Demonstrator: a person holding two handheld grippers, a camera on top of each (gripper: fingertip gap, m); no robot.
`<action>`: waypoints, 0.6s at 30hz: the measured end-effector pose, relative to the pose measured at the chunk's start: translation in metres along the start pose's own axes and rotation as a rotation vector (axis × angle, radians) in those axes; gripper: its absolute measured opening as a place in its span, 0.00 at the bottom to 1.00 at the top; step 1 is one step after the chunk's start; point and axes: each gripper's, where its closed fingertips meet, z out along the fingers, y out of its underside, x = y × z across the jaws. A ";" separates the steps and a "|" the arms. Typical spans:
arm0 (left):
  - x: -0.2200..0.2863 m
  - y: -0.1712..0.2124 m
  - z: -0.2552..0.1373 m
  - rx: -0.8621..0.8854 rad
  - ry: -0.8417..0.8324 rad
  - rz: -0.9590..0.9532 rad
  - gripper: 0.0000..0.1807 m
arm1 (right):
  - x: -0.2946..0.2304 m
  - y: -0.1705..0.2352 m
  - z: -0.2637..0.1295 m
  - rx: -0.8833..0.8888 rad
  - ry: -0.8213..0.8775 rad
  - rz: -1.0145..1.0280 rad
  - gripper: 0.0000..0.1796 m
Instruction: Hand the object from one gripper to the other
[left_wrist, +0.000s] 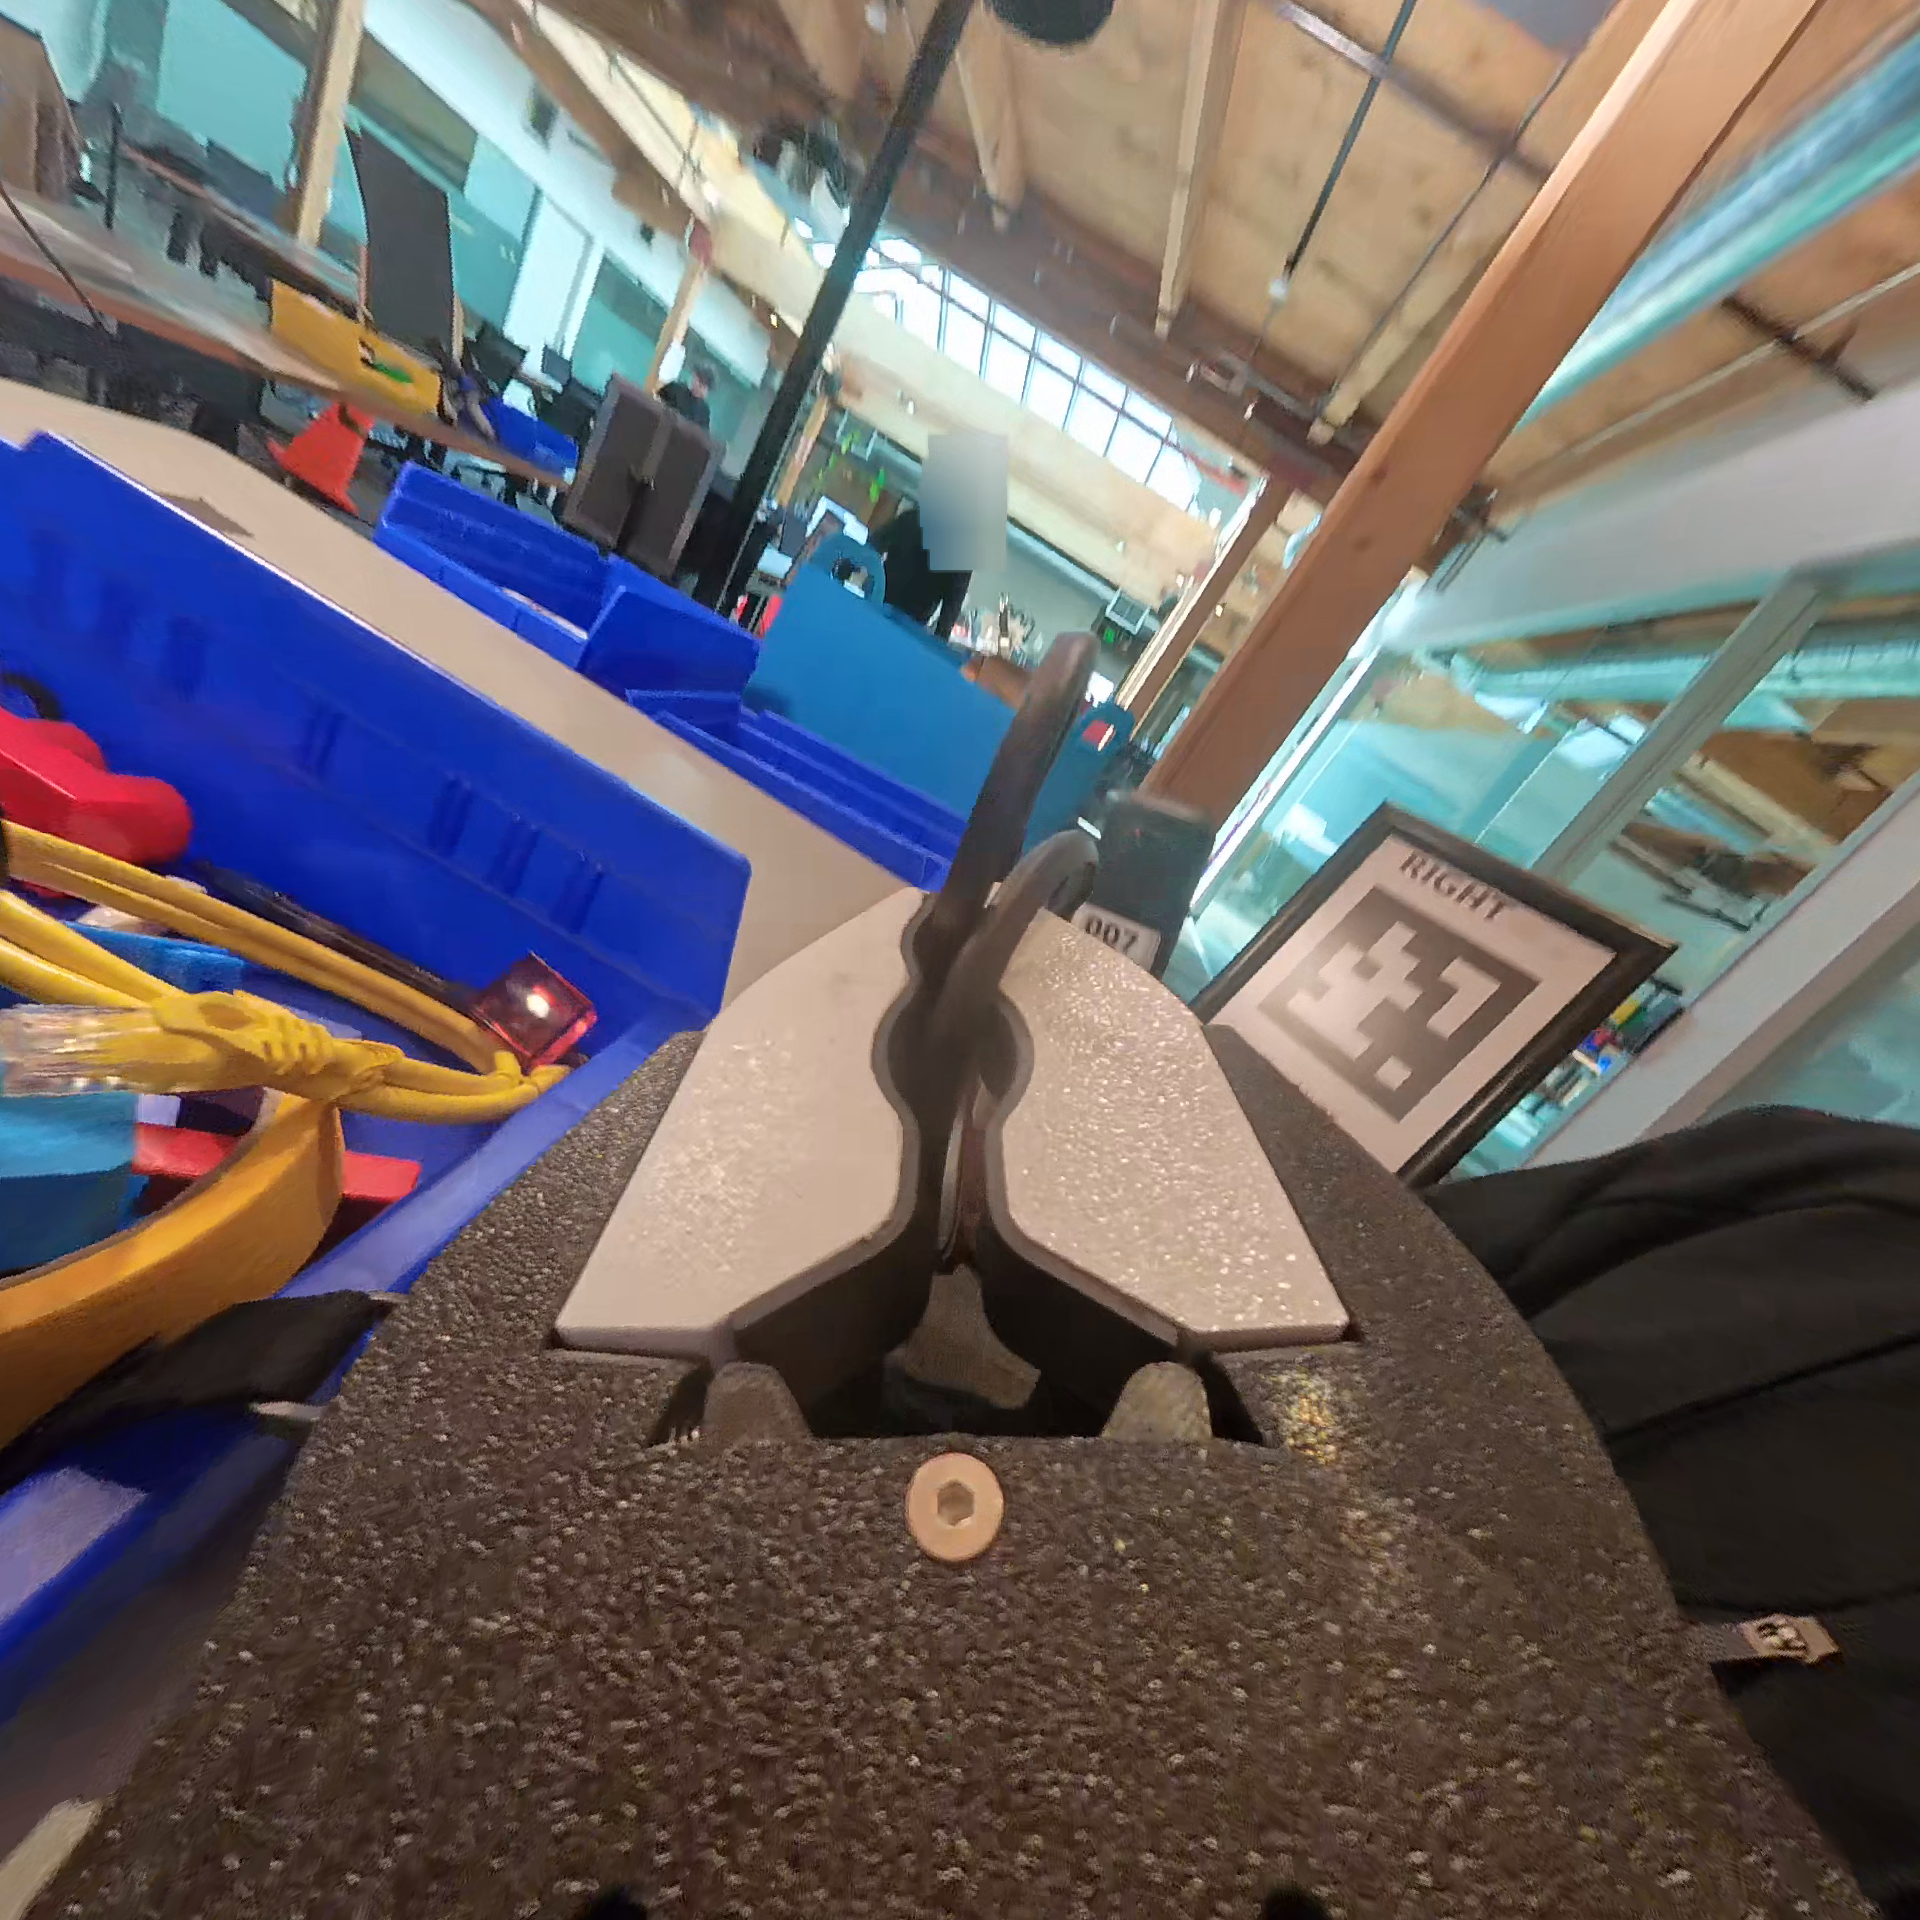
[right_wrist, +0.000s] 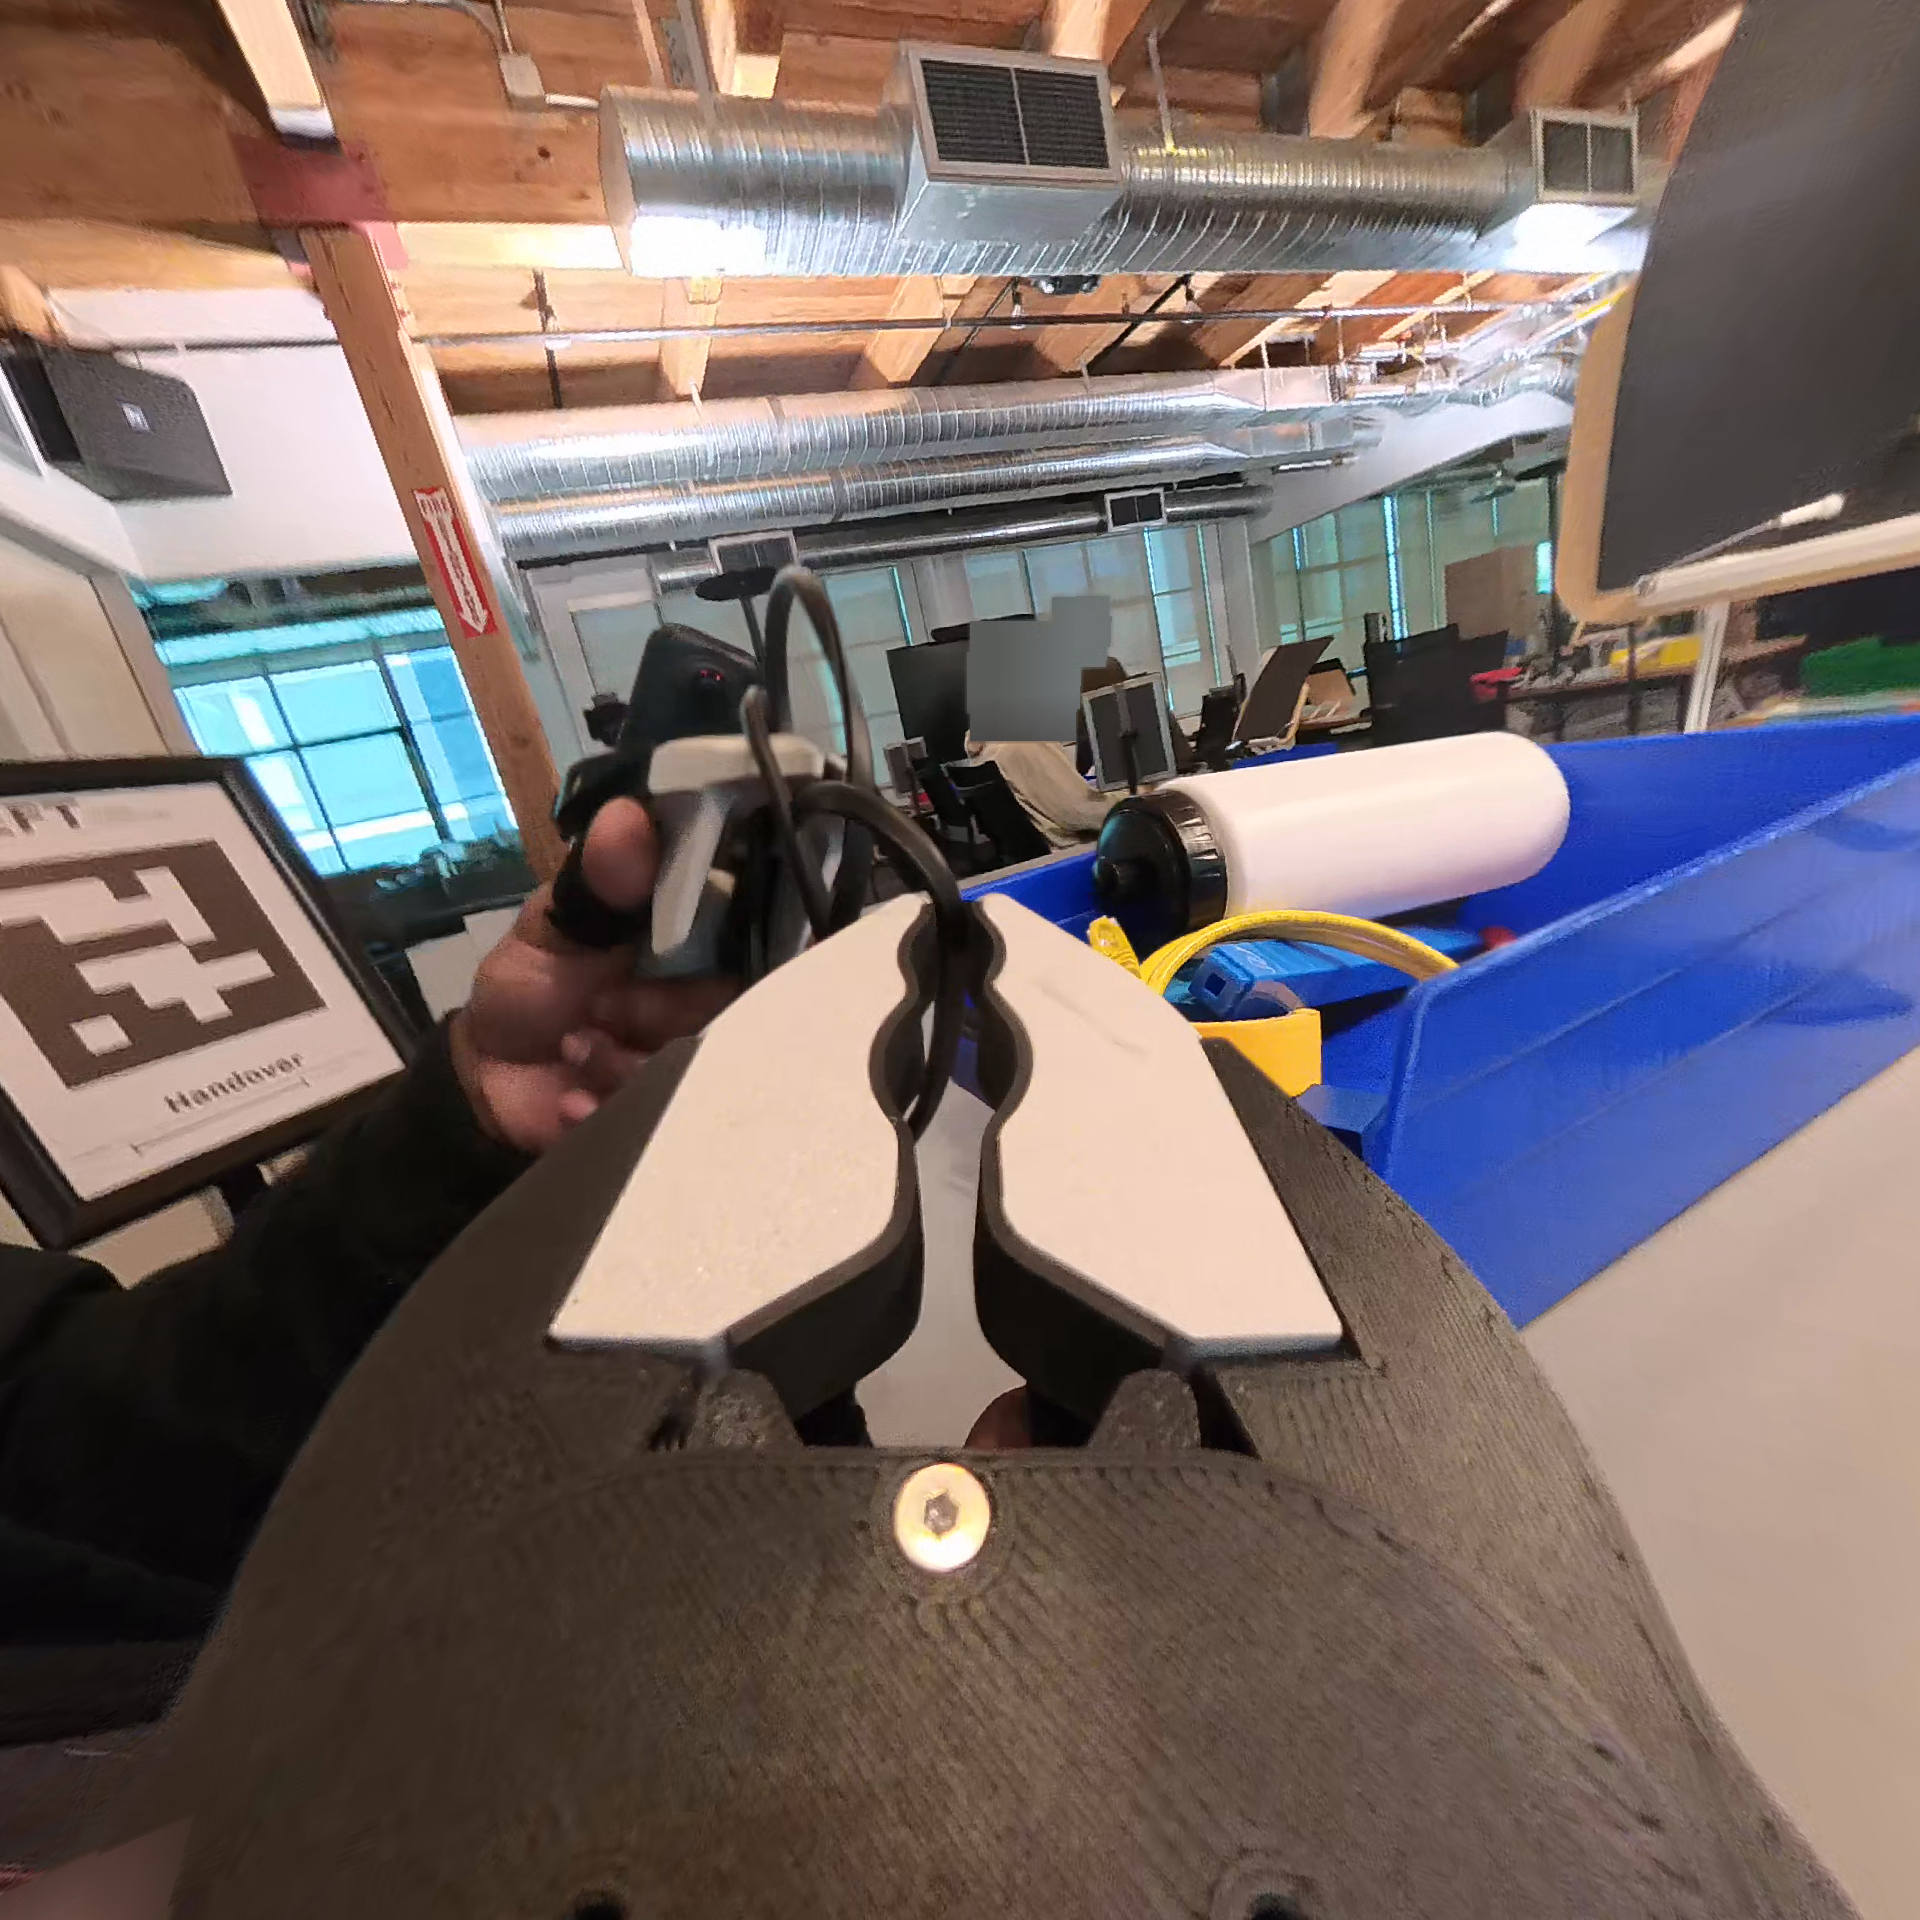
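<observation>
Left wrist view: left gripper (left_wrist: 961, 1023) clamped on black looped object (left_wrist: 1023, 831), loops protruding past fingertips; blue bin (left_wrist: 436, 821) wall close at left, open tabletop (left_wrist: 499, 644) beyond.

Right wrist view: right gripper (right_wrist: 951, 971) pinching same object (right_wrist: 831, 748) at fingertips; second blue bin (right_wrist: 1662, 997) edge close at right.

Bright, even daylight from windows (left_wrist: 1049, 353) in both views; shadows soft. Glare on ceiling duct (right_wrist: 665, 239), upper left. Strong wide-angle bending at frame edges. Motion blur on blue bin (left_wrist: 312, 727), left, and background; gripper finger pads (right_wrist: 769, 1122) sharp
</observation>
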 end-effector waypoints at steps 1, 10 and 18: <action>0.001 -0.005 -0.004 0.022 -0.001 -0.005 0.02 | -0.004 0.003 0.002 -0.008 0.003 -0.043 0.02; 0.012 -0.026 -0.021 0.079 -0.023 -0.005 0.02 | -0.033 0.024 0.012 -0.058 0.076 -0.455 0.02; 0.011 -0.039 -0.033 0.117 -0.092 0.036 0.02 | -0.045 0.009 0.010 -0.028 0.222 -0.939 0.03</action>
